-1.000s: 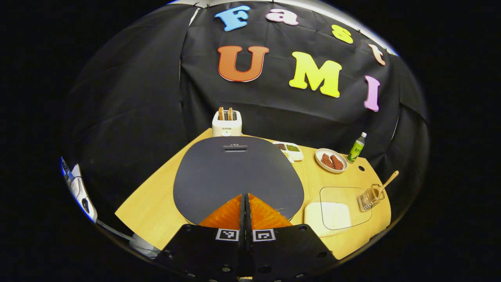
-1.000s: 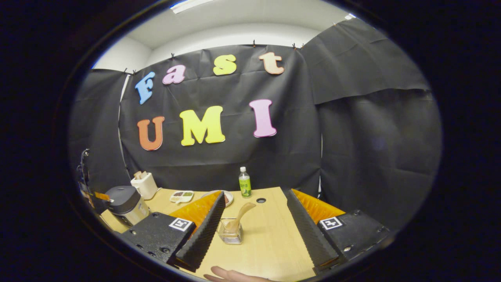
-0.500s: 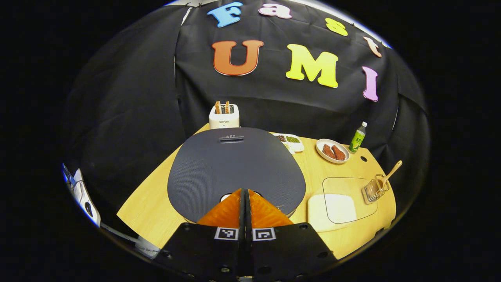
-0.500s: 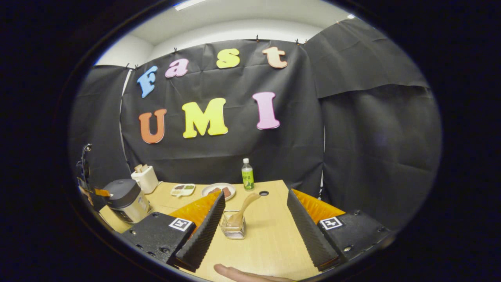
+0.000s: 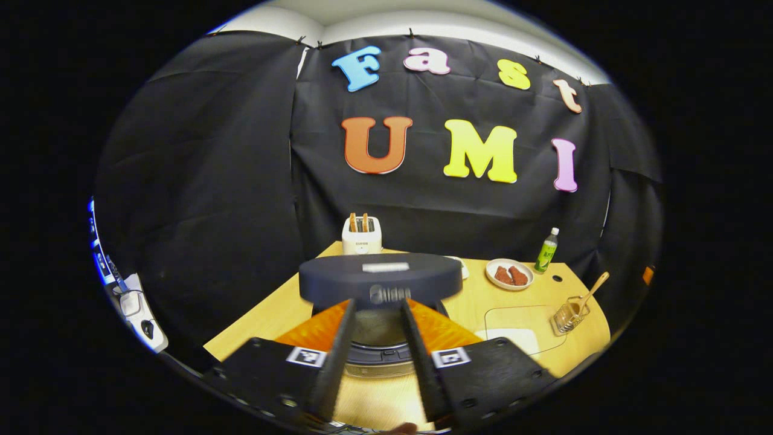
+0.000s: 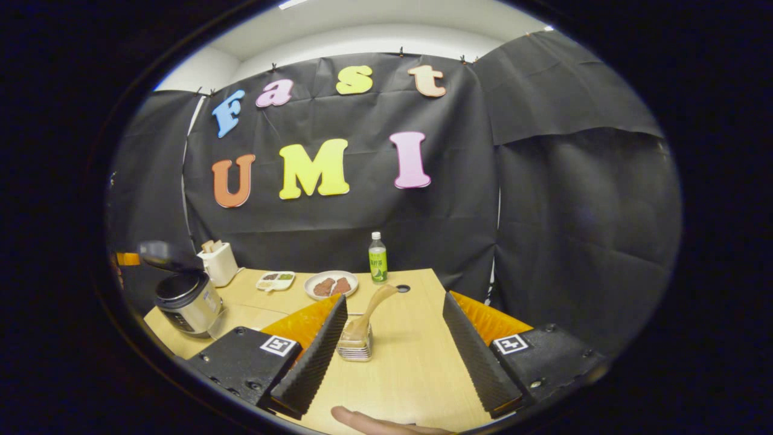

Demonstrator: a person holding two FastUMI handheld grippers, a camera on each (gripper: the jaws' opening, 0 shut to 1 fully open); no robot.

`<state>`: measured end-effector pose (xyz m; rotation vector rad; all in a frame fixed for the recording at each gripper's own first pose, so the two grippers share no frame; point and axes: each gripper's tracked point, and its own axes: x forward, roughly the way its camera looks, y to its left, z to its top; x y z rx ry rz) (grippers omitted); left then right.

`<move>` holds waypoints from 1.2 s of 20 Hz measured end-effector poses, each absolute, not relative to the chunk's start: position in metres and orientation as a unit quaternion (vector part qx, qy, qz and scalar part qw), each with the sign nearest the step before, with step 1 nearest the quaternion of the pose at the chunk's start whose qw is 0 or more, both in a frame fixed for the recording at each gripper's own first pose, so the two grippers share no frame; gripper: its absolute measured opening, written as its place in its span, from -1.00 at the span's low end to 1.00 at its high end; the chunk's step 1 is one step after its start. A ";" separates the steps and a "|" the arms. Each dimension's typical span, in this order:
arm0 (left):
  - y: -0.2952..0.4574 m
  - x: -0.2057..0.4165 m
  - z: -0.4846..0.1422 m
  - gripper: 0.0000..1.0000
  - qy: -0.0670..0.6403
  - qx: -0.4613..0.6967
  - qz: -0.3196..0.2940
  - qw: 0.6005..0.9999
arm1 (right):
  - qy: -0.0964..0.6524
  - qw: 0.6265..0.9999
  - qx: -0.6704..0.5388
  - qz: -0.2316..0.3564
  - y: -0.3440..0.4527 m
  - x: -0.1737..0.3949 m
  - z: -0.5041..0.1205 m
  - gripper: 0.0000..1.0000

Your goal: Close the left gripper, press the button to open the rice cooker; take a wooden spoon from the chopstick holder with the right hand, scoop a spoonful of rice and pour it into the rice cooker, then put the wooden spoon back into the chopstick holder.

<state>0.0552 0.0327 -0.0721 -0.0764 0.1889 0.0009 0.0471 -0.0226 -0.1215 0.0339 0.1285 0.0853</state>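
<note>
In the left gripper view, the table's (image 5: pixel 266 314) pale wood edge runs along the far left with bare board beside it. The rice cooker (image 5: pixel 379 329) stands straight ahead with its dark, rounded lid (image 5: pixel 380 279) raised and the metal rim of the pot showing beneath. The left gripper (image 5: pixel 374 353) hangs just in front of the cooker, its ribbed fingers parted with a clear gap between them, holding nothing. Behind the cooker stands a white, boxy toaster (image 5: pixel 362 235). Further right lie a round plate (image 5: pixel 509 274) and a slim green bottle (image 5: pixel 547 250). Near the table's right edge sits the wire holder (image 5: pixel 564 316) with the wooden spoon (image 5: pixel 589 292) leaning out of it. Beside it lies a flat tray, possibly holding rice (image 5: pixel 510 336), though it is faint here.

In the right gripper view, the cooker (image 6: pixel 187 299) sits far left, lid up. The right gripper (image 6: pixel 392 356) is wide apart and empty over open tabletop, the holder (image 6: pixel 355 345) and spoon (image 6: pixel 373 309) just ahead beside its left finger. A fingertip (image 6: pixel 368 422) shows at the bottom edge.
</note>
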 end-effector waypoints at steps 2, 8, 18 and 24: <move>0.023 0.033 -0.062 0.92 0.067 -0.041 -0.019 0.997 | 0.063 0.996 0.025 0.051 -0.019 0.050 -0.123 0.87; 0.035 -0.006 -0.068 0.92 0.046 -0.018 0.019 0.999 | 0.074 0.996 0.028 0.051 -0.015 0.070 -0.140 0.87; 0.024 -0.063 -0.034 0.92 -0.034 0.002 0.001 0.999 | 0.080 0.994 0.044 0.059 -0.001 0.140 -0.194 1.00; 0.007 -0.079 -0.024 0.90 -0.070 -0.003 -0.024 0.997 | 0.128 0.987 0.073 0.060 0.008 0.193 -0.237 1.00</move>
